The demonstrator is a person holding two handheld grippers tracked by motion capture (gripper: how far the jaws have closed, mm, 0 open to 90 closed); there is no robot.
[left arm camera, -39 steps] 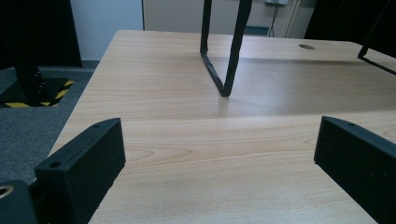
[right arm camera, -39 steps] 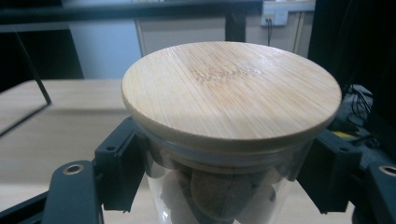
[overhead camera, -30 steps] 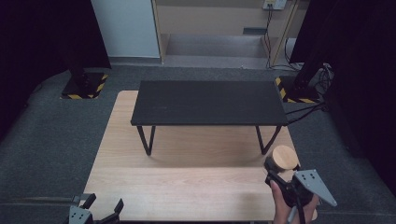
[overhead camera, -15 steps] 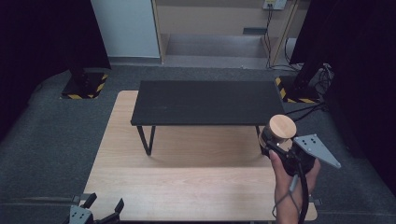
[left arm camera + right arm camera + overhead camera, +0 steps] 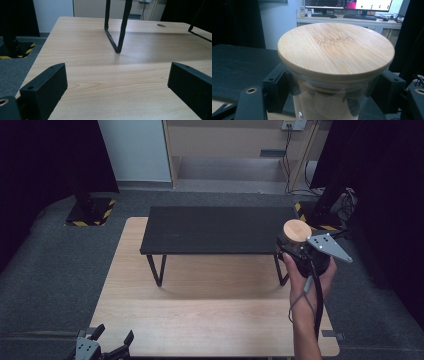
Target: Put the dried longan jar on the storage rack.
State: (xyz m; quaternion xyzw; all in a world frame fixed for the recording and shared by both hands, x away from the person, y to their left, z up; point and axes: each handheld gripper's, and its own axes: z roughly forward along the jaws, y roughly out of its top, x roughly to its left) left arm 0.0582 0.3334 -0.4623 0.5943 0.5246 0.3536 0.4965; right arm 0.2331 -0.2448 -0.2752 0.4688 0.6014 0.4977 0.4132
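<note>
Jar (image 5: pixel 296 236) with its bamboo lid (image 5: pixel 336 47) sits upright, clamped in your right gripper (image 5: pixel 300 251), held in the air just off the right end of the black shelf (image 5: pixel 215 230), at about the height of its top. That shelf top lies to the jar's left, so any set-down runs that way. Your left gripper (image 5: pixel 107 346), jaws apart and empty, rests well away from the shelf, at the desk (image 5: pixel 200 320) near edge.

jar (image 5: pixel 332 105): clear glossy glass between the right tongs (image 5: pixel 332 87) | lid (image 5: pixel 335 47): matt grained bamboo wood | bench (image 5: pixel 100 75) under left tongs (image 5: pixel 117 82): pale smooth wood-grain | tongs: matt black plastic | raised shelf (image 5: pixel 215 230) beside right tongs: matt black
</note>
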